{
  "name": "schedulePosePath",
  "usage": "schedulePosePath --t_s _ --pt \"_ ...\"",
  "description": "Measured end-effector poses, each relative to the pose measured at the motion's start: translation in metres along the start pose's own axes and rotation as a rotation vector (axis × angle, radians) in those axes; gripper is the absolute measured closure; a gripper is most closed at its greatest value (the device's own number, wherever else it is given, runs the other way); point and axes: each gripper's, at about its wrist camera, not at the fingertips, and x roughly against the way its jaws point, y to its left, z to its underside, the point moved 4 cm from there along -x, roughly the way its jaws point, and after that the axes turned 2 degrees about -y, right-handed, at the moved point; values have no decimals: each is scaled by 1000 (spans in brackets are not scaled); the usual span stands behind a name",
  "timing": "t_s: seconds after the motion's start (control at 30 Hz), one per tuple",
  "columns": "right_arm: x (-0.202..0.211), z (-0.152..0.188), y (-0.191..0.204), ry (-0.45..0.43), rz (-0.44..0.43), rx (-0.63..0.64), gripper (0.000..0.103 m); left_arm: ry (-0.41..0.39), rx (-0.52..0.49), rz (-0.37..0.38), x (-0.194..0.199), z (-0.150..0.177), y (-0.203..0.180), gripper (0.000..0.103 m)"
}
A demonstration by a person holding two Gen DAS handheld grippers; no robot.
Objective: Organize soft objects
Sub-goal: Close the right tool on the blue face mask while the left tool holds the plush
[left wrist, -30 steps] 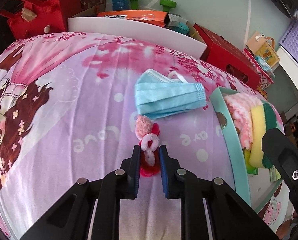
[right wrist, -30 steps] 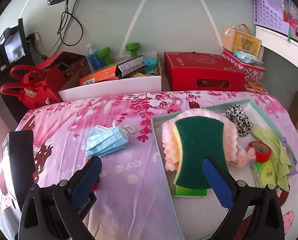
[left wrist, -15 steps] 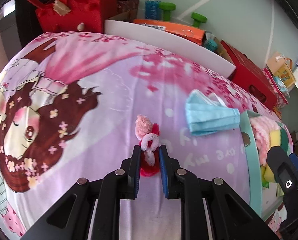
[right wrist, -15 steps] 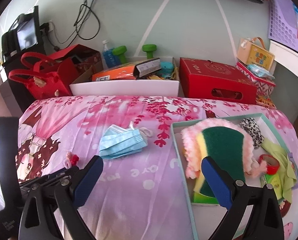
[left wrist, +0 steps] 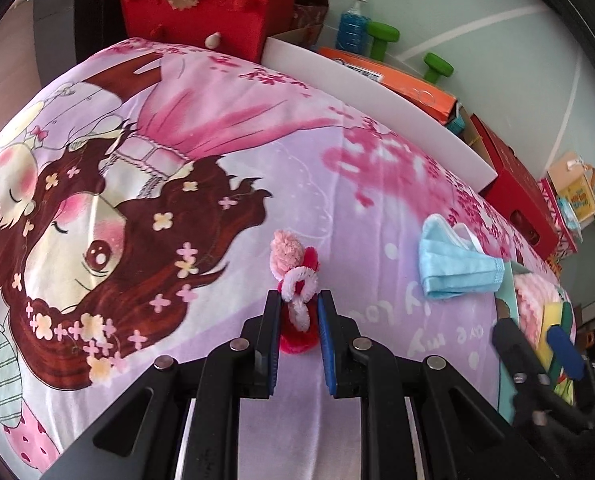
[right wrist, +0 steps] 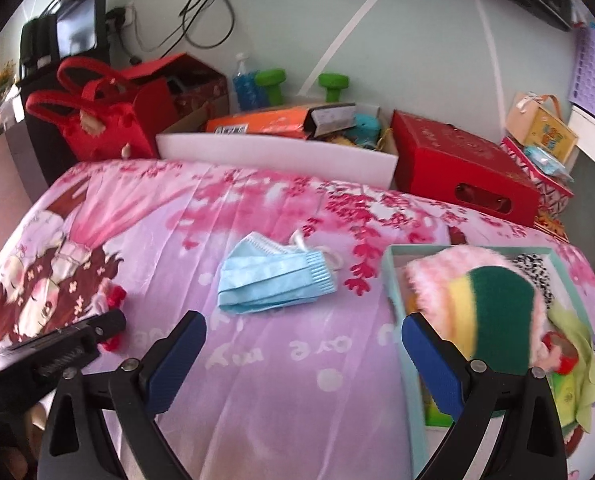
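Left gripper (left wrist: 297, 312): blue-padded fingers (left wrist: 272, 322) drawn close, pinching a fuzzy toy (left wrist: 297, 280) of pink, white and red chenille. The toy's pink tuft sticks out past the fingertips, over the printed bedsheet (left wrist: 217, 140).

Right gripper (right wrist: 303, 344): fingers (right wrist: 177, 356) spread wide, nothing between them, held above the sheet with the right finger over the near edge of the tray.

Face mask (right wrist: 275, 278): light blue, pleated, lying loose on the sheet between the toy and the tray, near both grippers but touching neither.

Tray (right wrist: 393, 280): teal rim, at the right side of the bed. Holds 1 sponge (right wrist: 497, 312) with green and yellow layers resting on a pink fluffy cloth (right wrist: 433, 276), 1 black-and-white spotted item, 1 yellow-green cloth.

Behind the bed: 1 red bag (right wrist: 97, 120), 1 white bin (right wrist: 277, 156), 1 red box (right wrist: 457, 160).
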Motion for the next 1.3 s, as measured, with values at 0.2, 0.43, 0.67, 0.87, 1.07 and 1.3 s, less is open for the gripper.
schedulePosePath --t_s 0.2,0.43,0.67,0.87,1.07,1.3 --pt "-23 -2 19 31 13 87 3 0 36 3 1 -3 11 85" --pt "-46 -7 36 60 41 187 3 4 50 13 2 -4 15 85" --pt "-65 -7 38 90 66 216 7 6 52 12 1 -4 15 85" --pt "-72 -7 37 104 65 210 22 7 47 7 1 -4 15 85" --pt "-69 -9 36 102 48 193 42 9 40 6 0 -4 13 85" --pt "-70 -6 39 111 37 171 59 14 32 7 -2 -5 12 85"
